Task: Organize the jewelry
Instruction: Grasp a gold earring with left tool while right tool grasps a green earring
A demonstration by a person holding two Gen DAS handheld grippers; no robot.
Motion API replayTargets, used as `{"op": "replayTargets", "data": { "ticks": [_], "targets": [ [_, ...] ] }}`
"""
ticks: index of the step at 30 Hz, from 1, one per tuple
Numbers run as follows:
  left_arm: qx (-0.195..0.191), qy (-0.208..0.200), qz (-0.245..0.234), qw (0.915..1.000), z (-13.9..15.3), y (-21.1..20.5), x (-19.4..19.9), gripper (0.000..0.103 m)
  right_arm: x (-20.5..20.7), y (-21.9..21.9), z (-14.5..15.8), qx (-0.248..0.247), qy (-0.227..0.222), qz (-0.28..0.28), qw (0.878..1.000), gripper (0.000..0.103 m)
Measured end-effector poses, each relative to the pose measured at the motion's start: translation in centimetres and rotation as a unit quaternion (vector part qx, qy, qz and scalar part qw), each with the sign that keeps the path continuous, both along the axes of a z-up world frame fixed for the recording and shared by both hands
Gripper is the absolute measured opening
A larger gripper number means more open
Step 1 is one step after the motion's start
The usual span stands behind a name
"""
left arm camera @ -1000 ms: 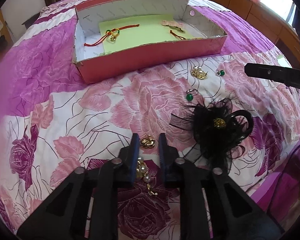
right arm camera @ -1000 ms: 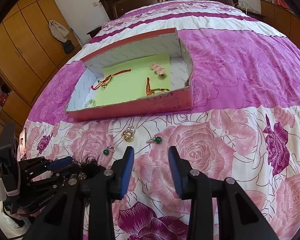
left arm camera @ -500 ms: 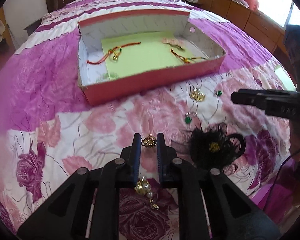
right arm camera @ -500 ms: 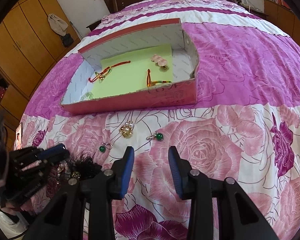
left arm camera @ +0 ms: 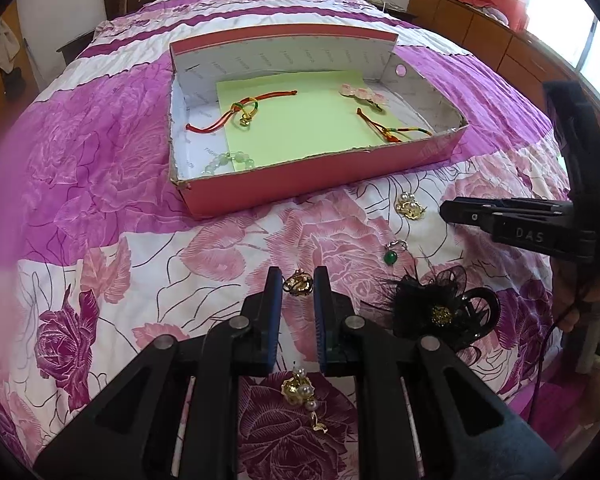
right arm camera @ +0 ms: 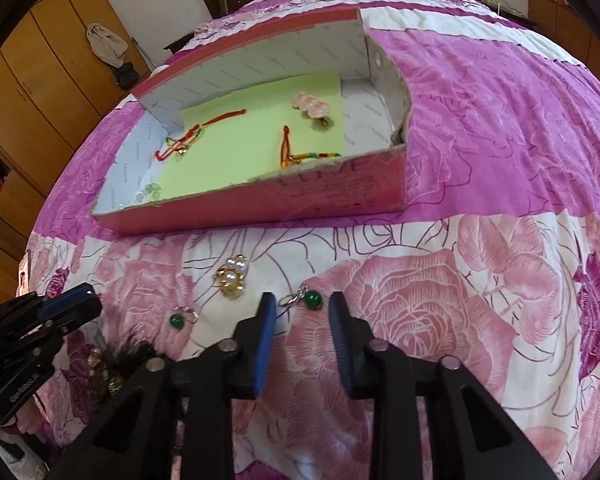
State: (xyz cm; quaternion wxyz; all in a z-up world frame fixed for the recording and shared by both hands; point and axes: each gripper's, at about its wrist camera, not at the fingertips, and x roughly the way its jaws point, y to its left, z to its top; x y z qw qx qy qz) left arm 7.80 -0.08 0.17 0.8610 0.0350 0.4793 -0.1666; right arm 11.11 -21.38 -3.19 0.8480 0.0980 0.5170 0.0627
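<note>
The left gripper (left arm camera: 297, 284), bottom centre of its own view, has its blue-padded fingers drawn close on a small gold earring (left arm camera: 298, 283) pinched between the tips. The right gripper (right arm camera: 302, 307), bottom centre of its view, stands with fingers apart and nothing between them; a green bead earring (right arm camera: 311, 301) lies on the cover just ahead of the gap.

A floral pink and purple bedspread (left arm camera: 100, 184) fills both views. On it, in the upper middle, sits a red cardboard box (left arm camera: 312, 176) lined with a pale green sheet (left arm camera: 300, 128), holding two red cords (left arm camera: 240, 114), a pink flower piece (left arm camera: 362, 93) and a pale green bead bracelet (left arm camera: 228, 162).

At lower right of the left view lies a black feather hair clip (left arm camera: 436, 308). Near it rest a second green bead earring (left arm camera: 391, 256) and a gold pearl earring (left arm camera: 409, 206). Another gold pearl earring (left arm camera: 302, 394) lies under the left gripper.
</note>
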Motion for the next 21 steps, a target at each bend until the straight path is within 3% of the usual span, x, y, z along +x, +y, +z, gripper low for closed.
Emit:
{"op": "replayTargets", "data": {
  "ticks": [3, 10, 21],
  "targets": [
    [-0.001, 0.002, -0.002, 1.0, 0.0, -0.1, 0.0, 0.007, 0.0, 0.1, -0.3, -0.007, -0.004, 0.004, 1.0, 0.014],
    [-0.005, -0.008, -0.001, 1.0, 0.8, -0.1, -0.2, 0.007, -0.5, 0.3, 0.1, -0.002, -0.02, 0.013, 1.0, 0.013],
    [-0.014, -0.034, 0.004, 0.9993, 2.8, 0.0, -0.3, 0.007, -2.2, -0.1, 4.2, 0.011, -0.072, 0.015, 0.997, 0.013]
  ]
}}
